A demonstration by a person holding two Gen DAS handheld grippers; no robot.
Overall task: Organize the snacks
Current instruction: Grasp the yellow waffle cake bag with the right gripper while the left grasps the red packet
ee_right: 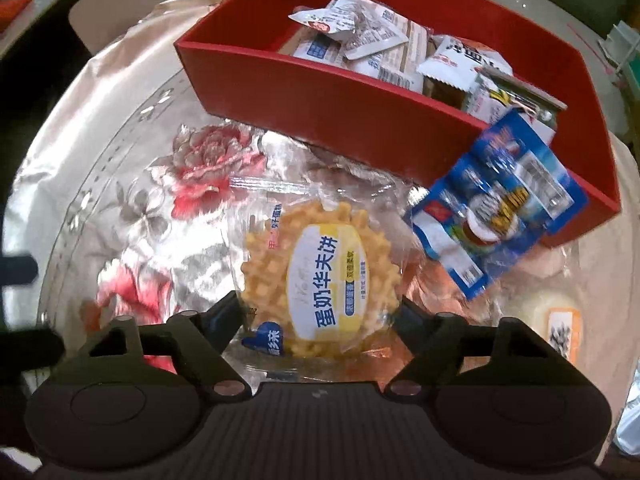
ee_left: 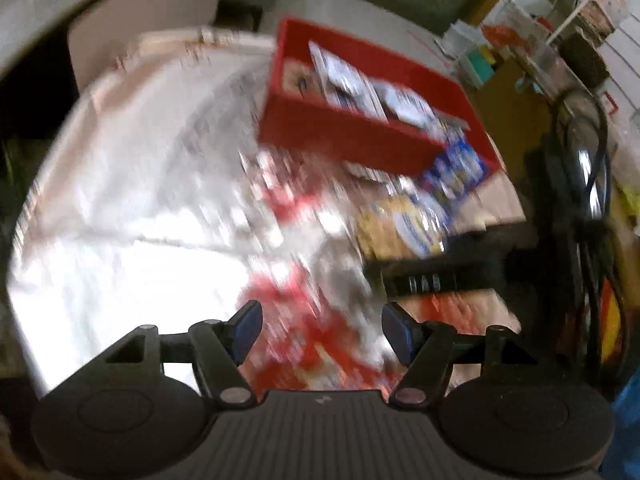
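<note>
Between the right gripper [ee_right: 318, 312] fingers, spread apart, a waffle packet [ee_right: 320, 280] is framed on the floral tablecloth [ee_right: 132, 208]. A blue packet [ee_right: 496, 204] is propped against the red box [ee_right: 328, 108]. The left gripper [ee_left: 322, 330] is held open over blurred cloth.

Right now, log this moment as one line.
right hand-held gripper: open around waffle packet | left hand-held gripper: open, nothing between | red box: holds snacks | blue packet: leaning on box wall

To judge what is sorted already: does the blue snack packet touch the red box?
Touching. The right wrist view shows the blue snack packet leaning over the red box front wall.
</note>
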